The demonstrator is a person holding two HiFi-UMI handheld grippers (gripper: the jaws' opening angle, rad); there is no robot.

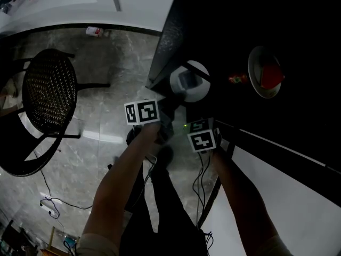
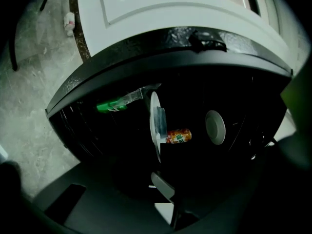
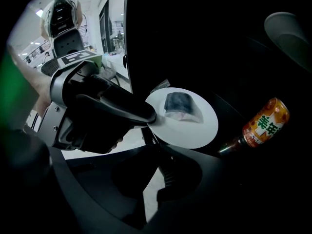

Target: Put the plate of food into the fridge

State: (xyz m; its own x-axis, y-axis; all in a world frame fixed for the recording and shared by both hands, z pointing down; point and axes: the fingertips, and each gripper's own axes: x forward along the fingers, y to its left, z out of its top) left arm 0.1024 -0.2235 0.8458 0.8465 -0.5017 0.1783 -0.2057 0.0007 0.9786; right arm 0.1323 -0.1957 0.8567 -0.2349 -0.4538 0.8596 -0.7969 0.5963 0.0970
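Observation:
A white plate (image 1: 189, 82) with a dark wrapped piece of food (image 3: 179, 105) hangs at the mouth of the dark, open fridge (image 1: 250, 20). My left gripper (image 3: 147, 115) is shut on the plate's near rim; its marker cube (image 1: 141, 112) shows below the plate. From the left gripper view the plate (image 2: 155, 126) stands edge-on, just past the jaws (image 2: 164, 185). My right gripper (image 3: 163, 179) is shut on nothing, low and to the right of the plate; its marker cube (image 1: 202, 141) shows in the head view.
Inside the fridge lie an orange-labelled bottle (image 3: 263, 123), a green bottle (image 2: 112, 105) and a second plate with red food (image 1: 265, 72). A dark wicker chair (image 1: 50, 92) stands on the marble floor to the left. A small can (image 1: 95, 31) and cables (image 1: 50, 204) lie on the floor.

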